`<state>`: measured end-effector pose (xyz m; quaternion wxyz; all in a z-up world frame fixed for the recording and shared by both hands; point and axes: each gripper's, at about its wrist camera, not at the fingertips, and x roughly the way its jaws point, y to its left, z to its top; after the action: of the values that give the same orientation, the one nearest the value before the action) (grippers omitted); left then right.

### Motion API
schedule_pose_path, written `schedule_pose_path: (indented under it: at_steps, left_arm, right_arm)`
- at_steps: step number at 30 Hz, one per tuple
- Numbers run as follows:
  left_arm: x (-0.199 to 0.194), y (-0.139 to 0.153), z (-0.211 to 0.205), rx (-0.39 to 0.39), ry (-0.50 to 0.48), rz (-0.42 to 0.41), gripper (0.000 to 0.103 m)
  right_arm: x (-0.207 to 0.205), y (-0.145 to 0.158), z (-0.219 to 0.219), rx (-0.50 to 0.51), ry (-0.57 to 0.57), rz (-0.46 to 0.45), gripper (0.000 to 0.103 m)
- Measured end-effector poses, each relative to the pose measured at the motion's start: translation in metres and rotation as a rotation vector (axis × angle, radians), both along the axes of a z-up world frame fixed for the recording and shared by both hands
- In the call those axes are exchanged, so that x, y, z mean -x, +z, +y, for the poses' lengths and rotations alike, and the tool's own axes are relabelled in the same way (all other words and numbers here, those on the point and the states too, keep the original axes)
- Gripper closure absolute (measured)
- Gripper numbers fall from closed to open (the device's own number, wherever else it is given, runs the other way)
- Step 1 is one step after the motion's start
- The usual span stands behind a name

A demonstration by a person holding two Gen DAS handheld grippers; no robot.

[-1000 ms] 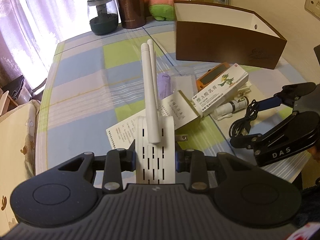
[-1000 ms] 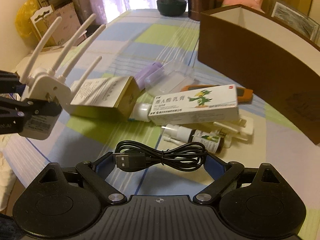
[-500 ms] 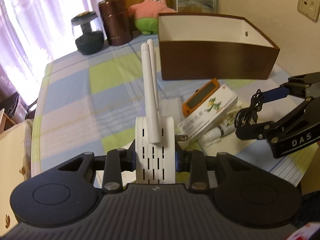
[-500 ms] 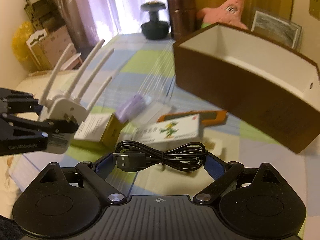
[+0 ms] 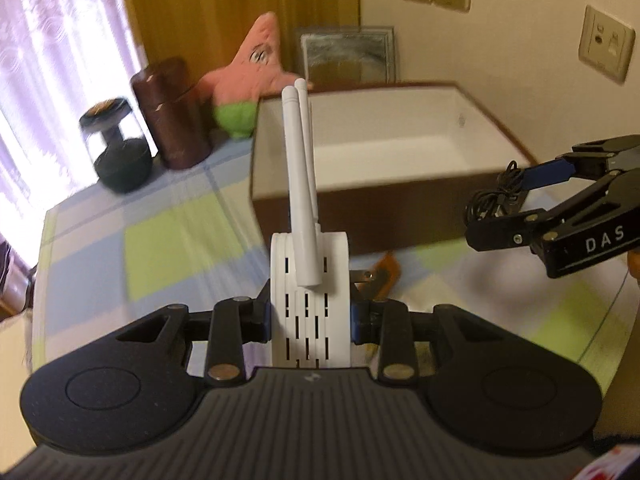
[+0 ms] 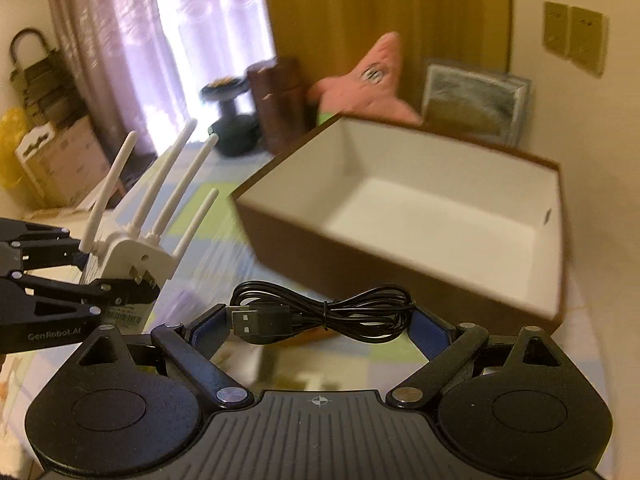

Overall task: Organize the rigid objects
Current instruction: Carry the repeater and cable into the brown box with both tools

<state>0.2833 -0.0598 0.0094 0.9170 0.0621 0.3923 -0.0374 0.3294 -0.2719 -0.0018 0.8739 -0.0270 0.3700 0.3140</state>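
Note:
My left gripper (image 5: 310,312) is shut on a white router (image 5: 310,280) with long antennas, held in the air in front of the brown box (image 5: 384,148). It also shows in the right wrist view (image 6: 136,260), at the left. My right gripper (image 6: 320,320) is shut on a coiled black USB cable (image 6: 324,312), held above the table near the box's front wall (image 6: 360,276). In the left wrist view the right gripper (image 5: 520,196) with the cable (image 5: 492,196) is at the right. The box is open with a bare white inside.
A pink star plush (image 5: 256,76), a brown canister (image 5: 172,120), a dark glass jar (image 5: 120,148) and a framed picture (image 5: 348,56) stand behind the box. An orange item (image 5: 384,276) lies on the checkered tablecloth (image 5: 160,248) below my left gripper.
Both grippers have risen and moved toward the brown box with their loads. The box now looks closer and its white inside shows. The medicine boxes on the table have dropped out of view.

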Motion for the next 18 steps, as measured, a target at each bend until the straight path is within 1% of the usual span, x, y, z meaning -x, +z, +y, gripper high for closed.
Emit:
schedule_pose_path:
  at_steps: [6,10,13,16,18]
  left_arm:
    - [-0.055,0.017,-0.020,0.032,-0.019,-0.039,0.074]
    - [-0.092,0.025,-0.034,0.050,-0.039,-0.053,0.074]
    - [-0.120,0.027,-0.046,0.054,-0.057,-0.051,0.074]
    - [-0.142,0.025,-0.054,0.058,-0.057,-0.044,0.074]
    - [-0.158,0.022,-0.058,0.070,-0.053,-0.023,0.074]
  right_arm:
    - [-0.048,0.015,-0.018,-0.011,-0.064,-0.049,0.012]
    - [-0.076,0.016,-0.028,-0.004,-0.095,-0.066,0.012]
    - [-0.103,0.011,-0.034,0.006,-0.117,-0.050,0.012]
    - [-0.120,0.004,-0.042,0.017,-0.131,-0.032,0.012]
    - [-0.133,-0.002,-0.045,0.026,-0.137,-0.014,0.012]
